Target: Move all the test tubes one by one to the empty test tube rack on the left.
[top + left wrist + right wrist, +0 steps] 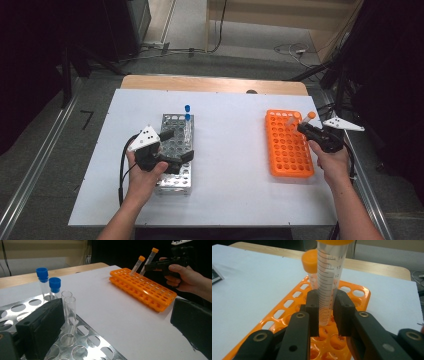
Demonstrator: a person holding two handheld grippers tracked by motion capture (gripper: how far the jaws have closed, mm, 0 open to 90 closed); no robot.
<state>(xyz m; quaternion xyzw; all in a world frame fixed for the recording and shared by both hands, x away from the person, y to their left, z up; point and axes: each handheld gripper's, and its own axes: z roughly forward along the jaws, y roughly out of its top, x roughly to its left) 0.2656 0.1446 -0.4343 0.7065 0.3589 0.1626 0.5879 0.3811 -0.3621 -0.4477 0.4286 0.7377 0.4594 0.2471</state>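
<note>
Now my right hand-held gripper (325,312) clamps an orange-capped tube (329,285) over the orange rack (289,145) at the frame's right; my left hand-held gripper (176,145) gapes over the metal rack (176,150).

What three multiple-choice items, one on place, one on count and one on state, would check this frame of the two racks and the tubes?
1. Where does the orange rack lie?
A. On the person's right side of the table
B. On the left side
C. On the floor

2. How many blue-capped tubes stand in the metal rack?
A. None
B. Two
C. Five

3. How is the right gripper?
A. Open, holding nothing
B. Lying on the table
C. Shut on an orange-capped tube

Key: 1 A, the high view shows it by the right hand; 2 B, two blue caps show in the left gripper view; 3 C, the right gripper view shows both jaws pressed against the graduated tube.
</note>
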